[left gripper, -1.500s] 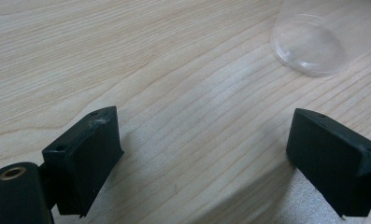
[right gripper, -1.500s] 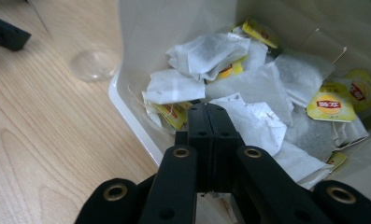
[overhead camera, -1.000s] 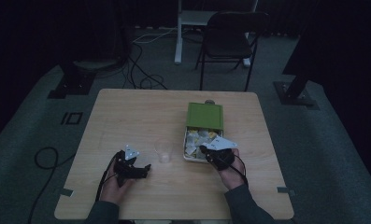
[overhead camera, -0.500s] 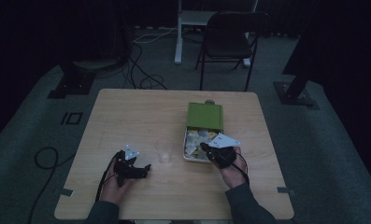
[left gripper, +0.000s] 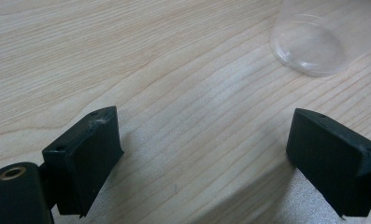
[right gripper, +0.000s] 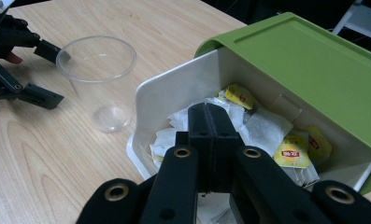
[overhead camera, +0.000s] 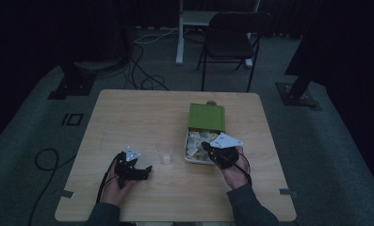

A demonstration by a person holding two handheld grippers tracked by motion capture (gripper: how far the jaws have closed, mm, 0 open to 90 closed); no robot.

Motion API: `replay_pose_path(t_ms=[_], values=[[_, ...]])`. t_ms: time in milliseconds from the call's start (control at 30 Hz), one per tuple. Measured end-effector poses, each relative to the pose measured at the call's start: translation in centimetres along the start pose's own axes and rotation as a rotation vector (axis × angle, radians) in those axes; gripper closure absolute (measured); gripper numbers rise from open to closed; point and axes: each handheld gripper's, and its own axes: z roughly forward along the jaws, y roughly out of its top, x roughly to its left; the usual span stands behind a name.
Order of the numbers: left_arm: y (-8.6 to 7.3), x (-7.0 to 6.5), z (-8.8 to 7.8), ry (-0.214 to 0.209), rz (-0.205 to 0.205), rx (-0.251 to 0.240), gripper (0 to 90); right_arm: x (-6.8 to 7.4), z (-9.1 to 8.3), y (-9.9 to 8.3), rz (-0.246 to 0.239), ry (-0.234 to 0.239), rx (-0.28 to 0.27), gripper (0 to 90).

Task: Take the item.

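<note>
Jaws of the right gripper (right gripper: 210, 122) are pressed flat together, tips down among the tea bags (right gripper: 260, 128) inside the white box (right gripper: 171, 95); whether a bag or string is caught between them cannot be told. Several tea bags lie there in a loose heap, four yellow tags visible. One box, its single green lid (overhead camera: 207, 117) swung open on the far side; in the high view its long axis runs away from the person. One clear plastic cup (overhead camera: 165, 153) stands upright, mouth up, just left of the box on the bench (overhead camera: 128, 113). Left gripper (left gripper: 206, 154), left of the cup, has its jaws wide apart over bare wood, holding nothing.
</note>
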Motion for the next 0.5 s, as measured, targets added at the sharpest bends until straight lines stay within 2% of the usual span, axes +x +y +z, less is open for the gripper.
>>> replay_pose_path(t_ms=[500], values=[[0.0,0.0,0.0,-0.001,-0.001,0.000,10.9,0.6,-0.5,1.3,-0.028,0.012,-0.015,90.0]])
